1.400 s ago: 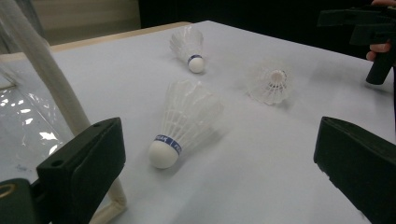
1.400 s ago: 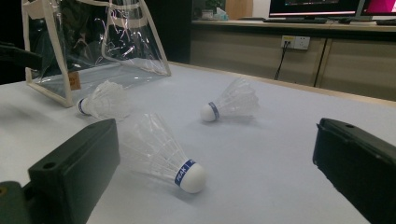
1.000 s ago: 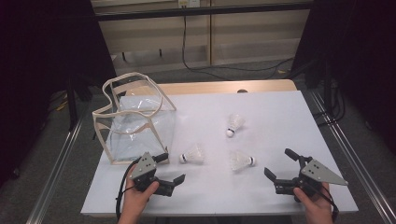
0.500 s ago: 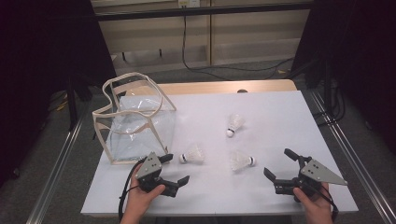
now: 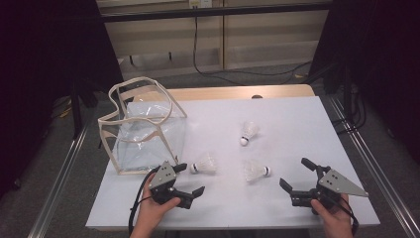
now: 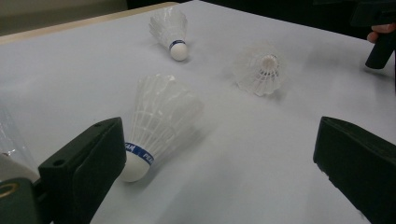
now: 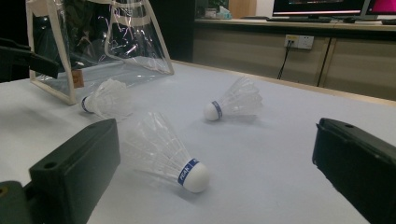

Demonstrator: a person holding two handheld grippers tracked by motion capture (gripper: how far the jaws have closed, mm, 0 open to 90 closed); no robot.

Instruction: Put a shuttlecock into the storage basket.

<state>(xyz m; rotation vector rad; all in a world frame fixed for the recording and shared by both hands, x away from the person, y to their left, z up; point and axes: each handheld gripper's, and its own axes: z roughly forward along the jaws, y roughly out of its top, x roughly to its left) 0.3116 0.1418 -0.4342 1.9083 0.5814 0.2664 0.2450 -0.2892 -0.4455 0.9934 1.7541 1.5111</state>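
Left tool [image 5: 187, 179]: released, jaws wide, flanking nearest shuttlecock [image 5: 205, 163] for pickup. Right tool [image 5: 296, 174]: released, idle on tabletop [image 5: 297, 129]. Clear bag [image 5: 143, 131]: mouth open, ready.

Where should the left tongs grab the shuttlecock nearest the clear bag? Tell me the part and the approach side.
Grip the feather skirt just behind the blue band of the nearest shuttlecock. It lies on its side, cork toward the left tongs, whose jaws stand wide open. Coming low along the table from the cork end is probably best, closing gently across the skirt's narrow part, since the rounded cork may slip.
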